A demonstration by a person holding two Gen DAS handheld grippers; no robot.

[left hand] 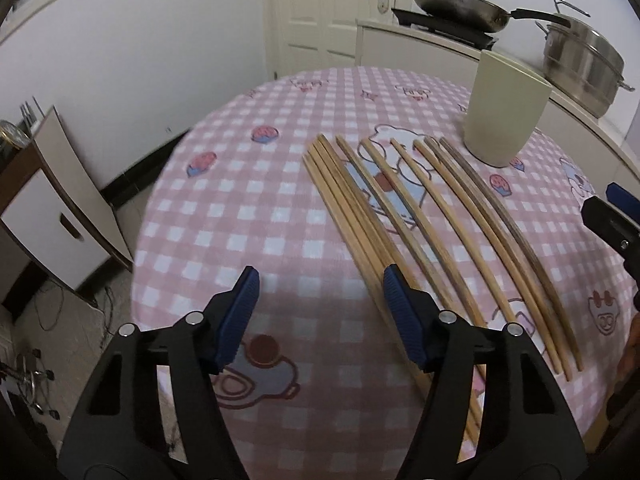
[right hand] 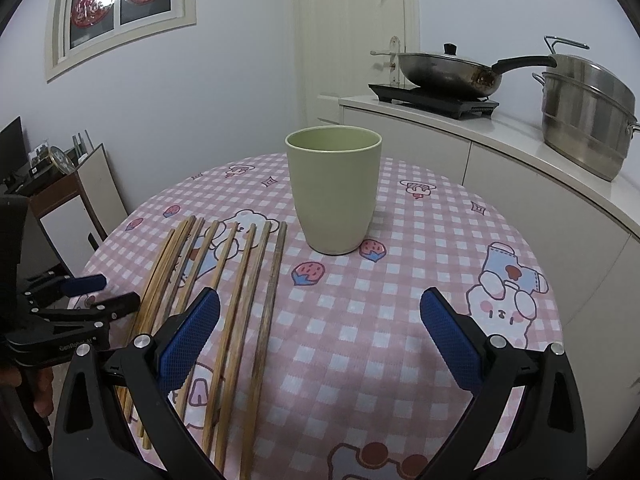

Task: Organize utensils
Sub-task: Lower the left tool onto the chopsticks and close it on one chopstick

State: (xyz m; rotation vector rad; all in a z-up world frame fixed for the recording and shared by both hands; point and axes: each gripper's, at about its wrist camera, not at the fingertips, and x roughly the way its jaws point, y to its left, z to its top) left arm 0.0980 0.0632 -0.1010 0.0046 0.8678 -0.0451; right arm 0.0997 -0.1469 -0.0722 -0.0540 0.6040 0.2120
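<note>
Wooden chopsticks (left hand: 384, 216) lie loose: with both tools parted and empty, centre the left tool (left hand: 318, 304) over apparently the outermost pair.

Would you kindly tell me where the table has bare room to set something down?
Free cloth lies left of the chopsticks and right of them, nearer than the green cup. It is crowded along the chopstick row and at the cup.

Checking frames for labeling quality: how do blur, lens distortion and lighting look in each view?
Left wrist: straight chopsticks bow into curves, tablecloth smeared by motion blur. Right wrist: sharper, cup crisp, counter edge bent by fisheye; both dim, flat, with dark corner vignetting.
</note>
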